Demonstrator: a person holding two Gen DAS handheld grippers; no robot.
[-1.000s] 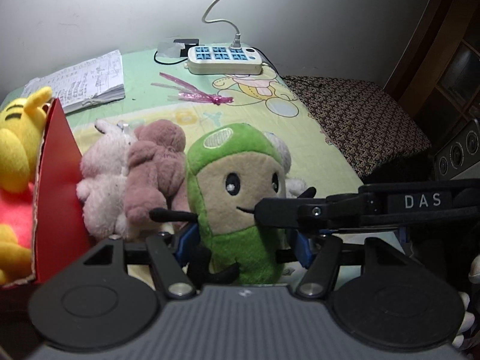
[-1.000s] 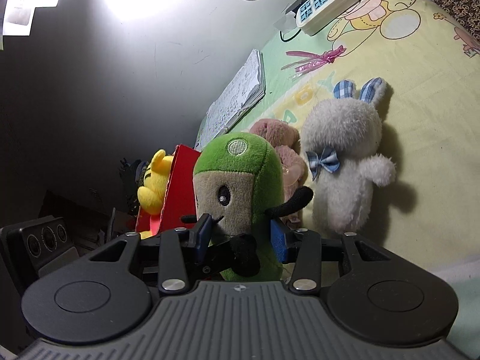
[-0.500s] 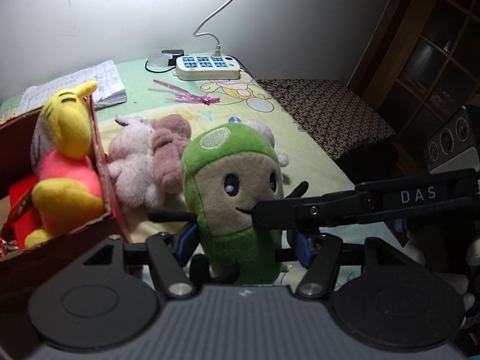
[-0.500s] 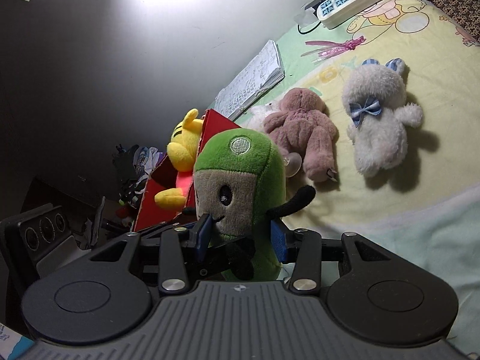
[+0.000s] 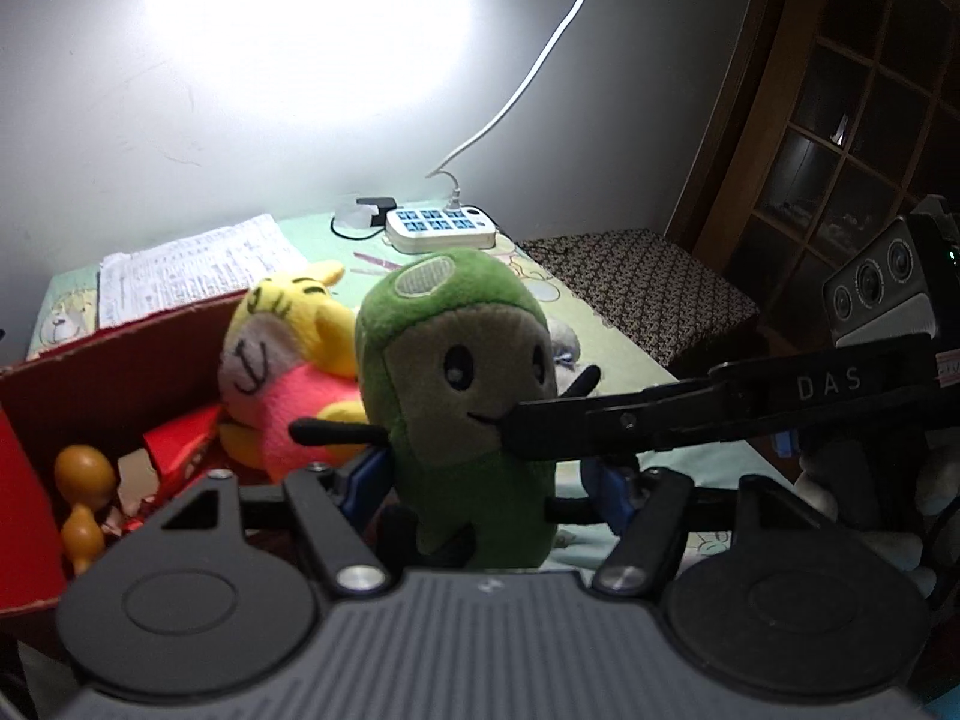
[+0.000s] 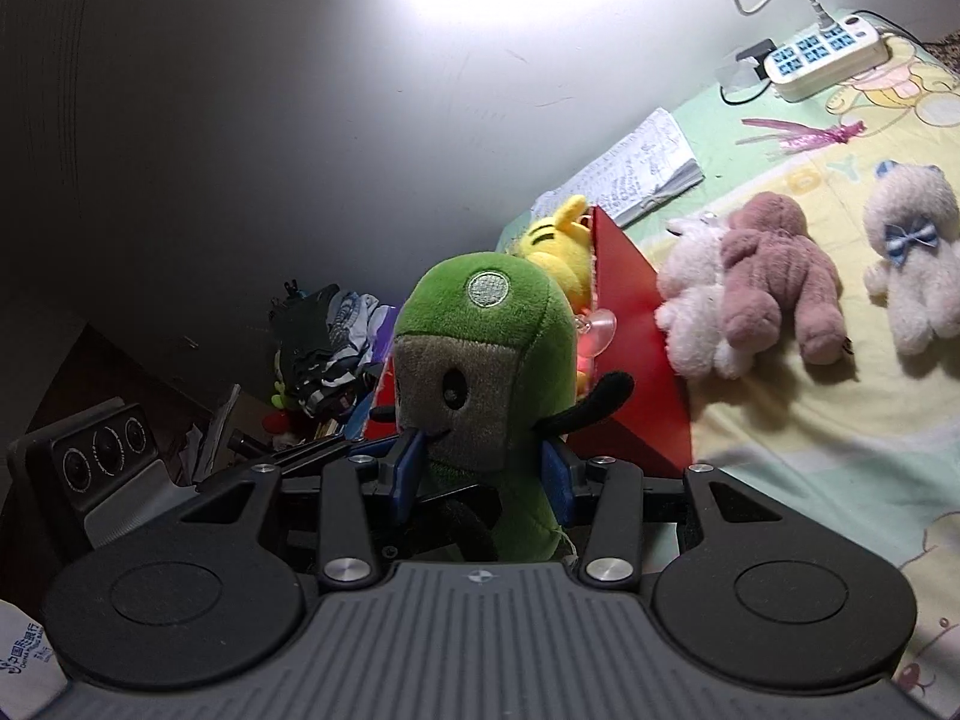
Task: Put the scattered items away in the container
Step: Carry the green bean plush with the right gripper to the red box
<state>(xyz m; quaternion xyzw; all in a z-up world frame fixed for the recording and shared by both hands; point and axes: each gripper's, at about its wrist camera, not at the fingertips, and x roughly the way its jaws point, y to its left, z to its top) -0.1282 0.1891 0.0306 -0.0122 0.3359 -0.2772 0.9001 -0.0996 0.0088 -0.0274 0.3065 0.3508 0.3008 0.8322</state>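
Observation:
A green plush toy (image 5: pixel 456 396) with a tan face is held upright in the air by both grippers. My left gripper (image 5: pixel 486 480) is shut on its lower body. My right gripper (image 6: pixel 480 468) is shut on it too, and its arm crosses the left wrist view (image 5: pixel 720 408). The red cardboard box (image 5: pixel 90 372) lies just left of the toy, with a yellow plush (image 5: pixel 288 372) inside. The box (image 6: pixel 636 360) also shows in the right wrist view. A white plush (image 6: pixel 696 312), a brown plush (image 6: pixel 780 276) and a cream bear (image 6: pixel 912 252) lie on the bed.
A notebook (image 6: pixel 636 174), a pink ribbon (image 6: pixel 804 132) and a white power strip (image 6: pixel 828 54) lie near the wall. A patterned cushion (image 5: pixel 636 288) sits at the bed's right. An orange toy (image 5: pixel 84 492) is in the box. Clutter (image 6: pixel 324 354) lies on the floor.
Both grippers have lifted the green plush higher and carried it left towards the red box. The box's inside now shows in the left wrist view.

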